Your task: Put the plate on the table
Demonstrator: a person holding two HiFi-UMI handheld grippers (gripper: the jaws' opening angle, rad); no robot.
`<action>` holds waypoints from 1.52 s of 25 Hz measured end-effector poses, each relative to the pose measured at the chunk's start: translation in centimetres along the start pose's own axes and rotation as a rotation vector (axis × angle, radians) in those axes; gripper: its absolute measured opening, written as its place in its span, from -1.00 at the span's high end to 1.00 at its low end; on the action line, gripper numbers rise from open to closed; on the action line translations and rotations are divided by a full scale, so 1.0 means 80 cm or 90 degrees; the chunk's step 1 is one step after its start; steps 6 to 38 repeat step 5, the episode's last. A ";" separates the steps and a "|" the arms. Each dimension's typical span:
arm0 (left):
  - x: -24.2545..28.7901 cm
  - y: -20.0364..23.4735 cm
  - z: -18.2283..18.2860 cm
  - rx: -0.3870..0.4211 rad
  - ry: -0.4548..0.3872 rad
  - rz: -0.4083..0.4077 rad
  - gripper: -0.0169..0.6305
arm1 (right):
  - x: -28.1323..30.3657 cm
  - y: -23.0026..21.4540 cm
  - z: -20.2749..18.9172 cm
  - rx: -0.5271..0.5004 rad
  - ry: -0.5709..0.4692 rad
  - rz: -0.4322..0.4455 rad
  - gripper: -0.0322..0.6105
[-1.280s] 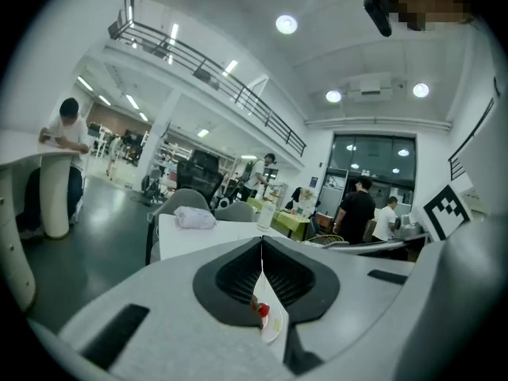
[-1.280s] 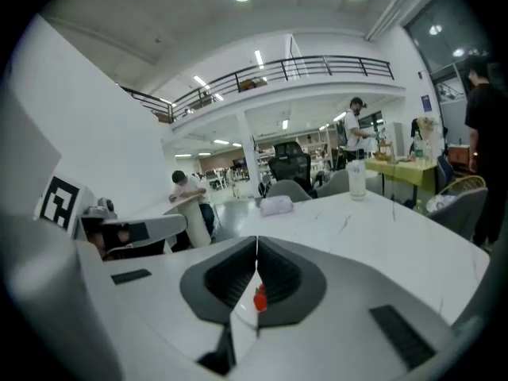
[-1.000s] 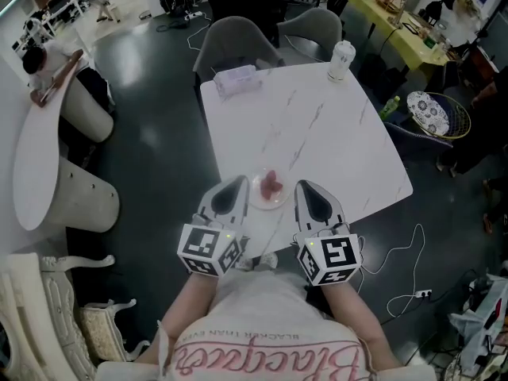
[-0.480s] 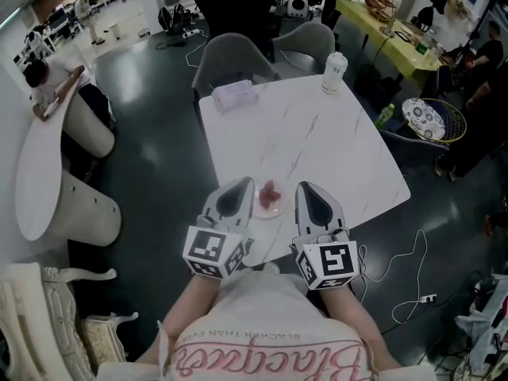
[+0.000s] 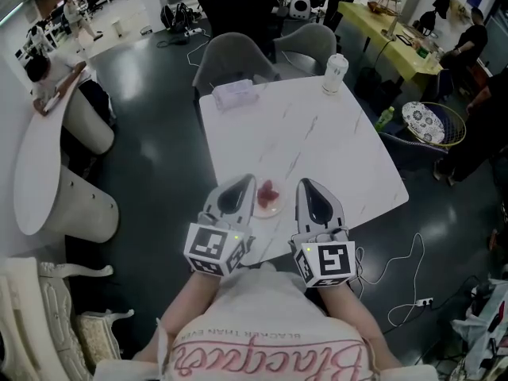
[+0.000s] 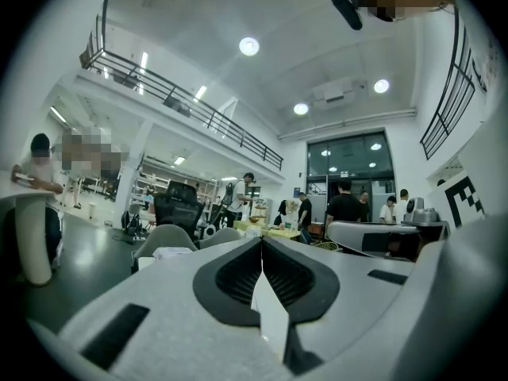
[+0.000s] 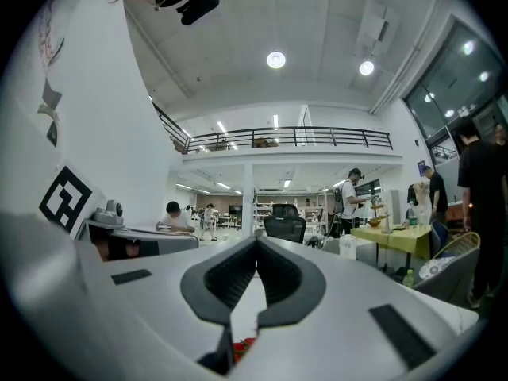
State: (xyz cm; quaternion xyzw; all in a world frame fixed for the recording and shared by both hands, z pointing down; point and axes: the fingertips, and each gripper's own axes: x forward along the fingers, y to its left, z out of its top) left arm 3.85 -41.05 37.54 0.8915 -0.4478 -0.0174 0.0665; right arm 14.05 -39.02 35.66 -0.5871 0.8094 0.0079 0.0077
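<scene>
A small clear plate (image 5: 268, 199) with red food on it rests on the white marble table (image 5: 317, 133), close to the near edge. My left gripper (image 5: 236, 187) lies just left of the plate and my right gripper (image 5: 311, 189) just right of it, both pointing away from me. In the left gripper view the left gripper (image 6: 262, 244) has its jaw tips together. The right gripper (image 7: 256, 244) is shut too, and a bit of the red food (image 7: 242, 348) shows low behind its tips. Neither visibly holds anything.
A lidded cup (image 5: 336, 71) stands at the table's far right corner and a white packet (image 5: 235, 94) at the far left. Two grey chairs (image 5: 230, 54) stand beyond the table. A white curved counter (image 5: 40, 165) is at the left. Cables (image 5: 405, 268) lie on the floor at the right.
The head view has shifted a little. Both grippers stay shut on either side of the plate, which keeps its place near the table's front edge.
</scene>
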 end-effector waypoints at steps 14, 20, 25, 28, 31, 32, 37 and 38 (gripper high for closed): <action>-0.005 0.001 -0.004 -0.009 0.004 0.010 0.93 | -0.004 -0.001 -0.004 0.005 0.005 -0.003 0.89; -0.005 0.001 -0.004 -0.009 0.004 0.010 0.93 | -0.004 -0.001 -0.004 0.005 0.005 -0.003 0.89; -0.005 0.001 -0.004 -0.009 0.004 0.010 0.93 | -0.004 -0.001 -0.004 0.005 0.005 -0.003 0.89; -0.005 0.001 -0.004 -0.009 0.004 0.010 0.93 | -0.004 -0.001 -0.004 0.005 0.005 -0.003 0.89; -0.005 0.001 -0.004 -0.009 0.004 0.010 0.93 | -0.004 -0.001 -0.004 0.005 0.005 -0.003 0.89; -0.005 0.001 -0.004 -0.009 0.004 0.010 0.93 | -0.004 -0.001 -0.004 0.005 0.005 -0.003 0.89; -0.005 0.001 -0.004 -0.009 0.004 0.010 0.93 | -0.004 -0.001 -0.004 0.005 0.005 -0.003 0.89; -0.005 0.001 -0.004 -0.009 0.004 0.010 0.93 | -0.004 -0.001 -0.004 0.005 0.005 -0.003 0.89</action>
